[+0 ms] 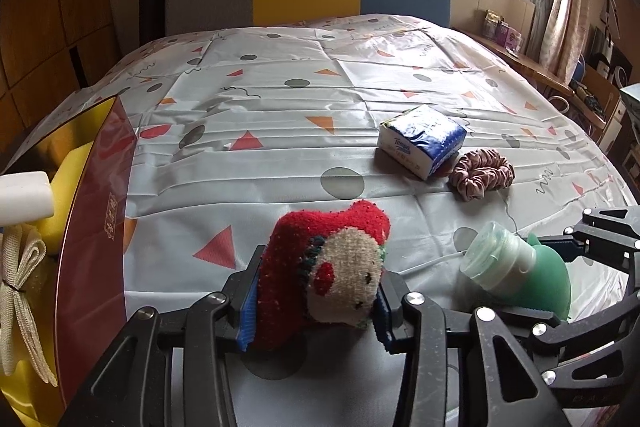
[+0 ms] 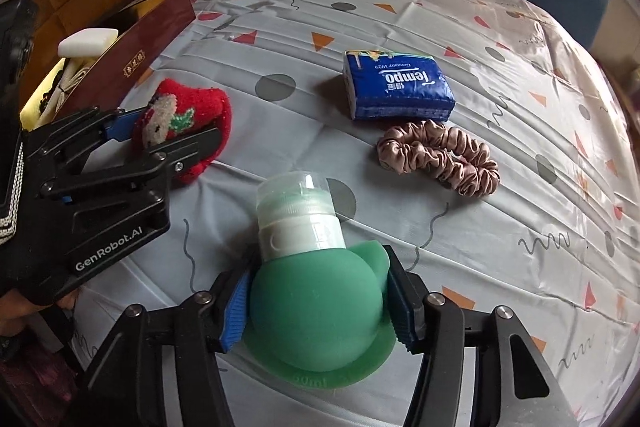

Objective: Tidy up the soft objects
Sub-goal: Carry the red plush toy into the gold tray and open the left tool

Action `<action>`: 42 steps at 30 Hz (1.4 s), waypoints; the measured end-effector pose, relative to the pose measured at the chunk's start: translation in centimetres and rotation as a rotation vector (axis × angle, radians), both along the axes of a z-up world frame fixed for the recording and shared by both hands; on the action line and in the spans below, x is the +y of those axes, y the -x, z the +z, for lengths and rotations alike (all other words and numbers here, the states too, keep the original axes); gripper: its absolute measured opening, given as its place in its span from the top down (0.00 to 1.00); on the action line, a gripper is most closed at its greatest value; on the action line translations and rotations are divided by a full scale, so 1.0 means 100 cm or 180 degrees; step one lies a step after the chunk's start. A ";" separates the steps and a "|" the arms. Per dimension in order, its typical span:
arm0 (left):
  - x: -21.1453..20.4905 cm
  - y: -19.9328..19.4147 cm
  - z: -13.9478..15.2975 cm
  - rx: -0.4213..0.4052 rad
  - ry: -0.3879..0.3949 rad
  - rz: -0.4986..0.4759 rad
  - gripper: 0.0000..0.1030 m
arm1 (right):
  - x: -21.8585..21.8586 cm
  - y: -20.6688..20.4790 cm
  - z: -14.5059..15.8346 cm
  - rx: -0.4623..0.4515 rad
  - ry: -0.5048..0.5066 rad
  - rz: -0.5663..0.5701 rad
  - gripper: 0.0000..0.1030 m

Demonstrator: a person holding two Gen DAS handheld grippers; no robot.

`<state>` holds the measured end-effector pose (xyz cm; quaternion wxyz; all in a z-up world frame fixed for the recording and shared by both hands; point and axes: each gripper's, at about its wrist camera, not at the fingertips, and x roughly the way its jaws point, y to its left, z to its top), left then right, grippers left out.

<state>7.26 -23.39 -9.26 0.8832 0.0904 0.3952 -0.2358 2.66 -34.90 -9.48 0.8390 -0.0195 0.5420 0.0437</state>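
The left gripper [image 1: 316,291] is clamped on the red knitted sock [image 1: 324,267], its blue pads pressing both flanks so the bunched fabric cannot unroll; the sock sits low over the patterned bed cover [image 1: 280,131], and whether it touches the cover cannot be told. The right gripper [image 2: 316,311] is clamped on the green silicone bottle [image 2: 316,315] across its round body, not the cap, presumably because the soft body yields to the pads and gives a wider seat; the clear cap points away from the gripper. The red gift box [image 1: 96,211] stands open at the left edge of the bed, nearest the left gripper, and already contains a white sponge block [image 1: 24,199], a yellow sponge [image 1: 68,187] and a cream woven strap [image 1: 20,291], which suggests it is the collection point. The tissue pack [image 2: 396,85] and the pink scrunchie [image 2: 440,157] lie touching each other farther out on the cover, untouched, apparently left for later. Judged from this layout, the sock is the item closest to the box, and both held items need lifting clear of the box wall before release.
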 end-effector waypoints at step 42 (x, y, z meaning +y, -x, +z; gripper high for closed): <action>0.060 0.049 0.095 -0.0167 0.0400 -0.0024 0.61 | 0.002 0.007 0.000 -0.0194 0.0037 0.0024 0.38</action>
